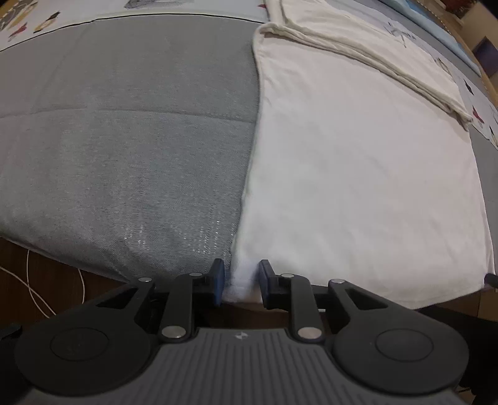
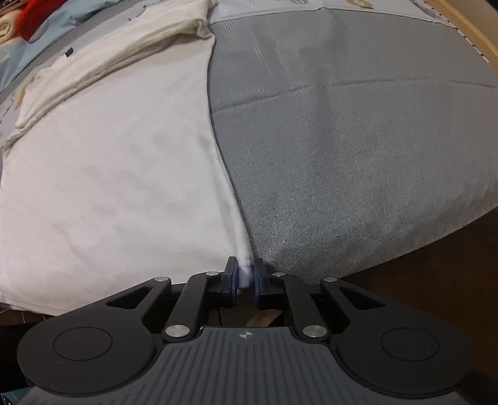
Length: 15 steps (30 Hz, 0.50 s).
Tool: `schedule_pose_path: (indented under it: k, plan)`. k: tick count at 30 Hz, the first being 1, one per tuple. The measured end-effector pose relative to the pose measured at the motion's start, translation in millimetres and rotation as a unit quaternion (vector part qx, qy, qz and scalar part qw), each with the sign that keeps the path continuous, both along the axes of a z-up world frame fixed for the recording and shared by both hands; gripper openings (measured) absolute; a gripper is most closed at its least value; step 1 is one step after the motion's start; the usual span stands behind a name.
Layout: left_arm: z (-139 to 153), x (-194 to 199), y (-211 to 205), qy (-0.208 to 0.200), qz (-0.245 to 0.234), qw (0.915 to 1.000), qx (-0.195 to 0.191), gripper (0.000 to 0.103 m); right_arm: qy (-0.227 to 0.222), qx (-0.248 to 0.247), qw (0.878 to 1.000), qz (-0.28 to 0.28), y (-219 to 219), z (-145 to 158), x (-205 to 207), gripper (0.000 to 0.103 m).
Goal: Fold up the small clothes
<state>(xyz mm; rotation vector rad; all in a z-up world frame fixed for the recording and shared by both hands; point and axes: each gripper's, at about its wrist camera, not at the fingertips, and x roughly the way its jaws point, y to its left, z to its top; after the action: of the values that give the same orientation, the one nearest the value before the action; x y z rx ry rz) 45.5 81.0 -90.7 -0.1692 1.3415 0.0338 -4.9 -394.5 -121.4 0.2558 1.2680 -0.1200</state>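
A white garment lies flat on a grey bed cover, with its far part folded over in layers. My left gripper sits at the garment's near left corner, with the cloth bunched between its fingers; the jaws stand a little apart around it. In the right wrist view the same garment lies to the left. My right gripper is shut on its near right corner at the bed's edge.
The grey cover spreads wide on both sides of the garment. A patterned sheet lies at the far end. A white cable lies on the dark floor. Red and blue cloth sits at the far left.
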Motion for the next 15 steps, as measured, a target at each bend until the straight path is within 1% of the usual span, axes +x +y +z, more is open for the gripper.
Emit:
schedule_pose_path:
  k: [4, 8, 9, 10, 11, 12, 15]
  plan:
    - [-4, -1, 2, 0.007, 0.001, 1.0000, 0.003, 0.025, 0.010, -0.007, 1.000, 0.005, 3, -3, 1, 0.014]
    - [-9, 0, -1, 0.009, -0.002, 0.9999, 0.008, 0.025, 0.010, -0.013, 1.000, 0.015, 3, -3, 2, 0.014]
    - [-12, 4, -3, 0.009, -0.006, 0.9999, 0.008, 0.021, 0.009, -0.014, 1.000, 0.015, 3, -3, 2, 0.014]
    - [-12, 4, -4, 0.006, -0.011, 0.9999, 0.008, 0.013, 0.008, -0.014, 1.000, 0.017, 4, -3, 2, 0.014]
    - [-11, 4, -5, 0.003, -0.014, 0.9999, 0.006, 0.009, 0.007, -0.013, 1.000, 0.018, 3, -3, 2, 0.013]
    - [-10, 3, -6, -0.003, -0.015, 0.9999, 0.005, 0.008, 0.001, -0.009, 1.000, 0.020, 3, -1, 1, 0.008]
    - [-1, -1, 0, -0.020, 0.003, 0.9998, -0.003, 0.008, -0.034, 0.000, 0.999, 0.015, 1, 11, -5, 0.007]
